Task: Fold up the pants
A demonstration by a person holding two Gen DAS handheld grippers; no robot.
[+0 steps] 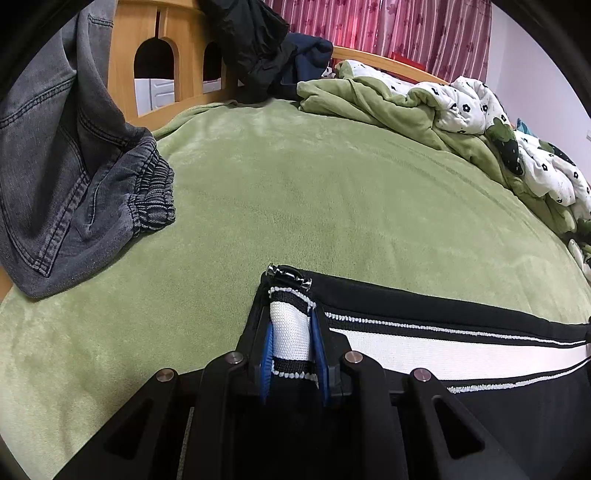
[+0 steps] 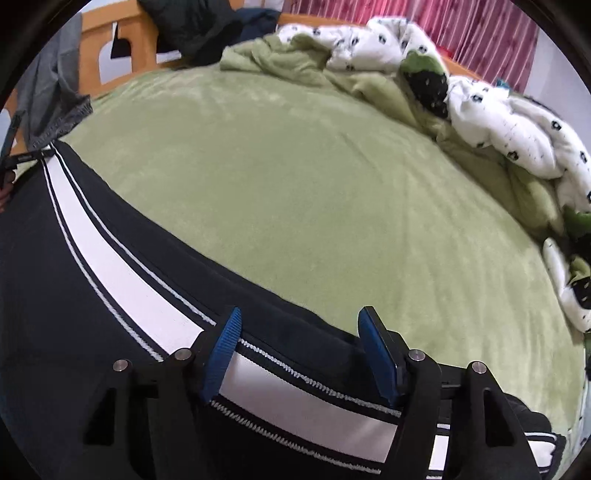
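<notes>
Left gripper (image 1: 291,347) is clamped on the pants (image 1: 424,350): blue pads (image 1: 266,354) pinch a bunched bit of the white side stripe (image 1: 461,352) near the end with the metal zipper pull (image 1: 286,275), fabric squeezed tight between them. Right gripper (image 2: 301,354) has its jaws apart, blue pads (image 2: 221,354) straddling the same stripe further along the leg; the stripe runs between the pads, but they don't press on it, so no grip there. Pants are black with a white stripe edged by thin white piping, lying stretched along the near edge of the bed (image 1: 295,184), on the green fleece cover. In the right wrist view the leg runs from lower right up to upper left, where the left gripper shows at the frame edge holding the far end. Grey jeans (image 1: 74,177) with an elastic waistband hang at the left, resting partly on the cover, apart from the pants. Dark clothes (image 1: 258,48) are draped on the wooden headboard (image 1: 147,37). A rumpled quilt (image 1: 461,99), green and white with a flower print, is piled along the far side of the bed. Pink curtain (image 1: 388,26) behind. Right wrist view is slightly motion-blurred.
</notes>
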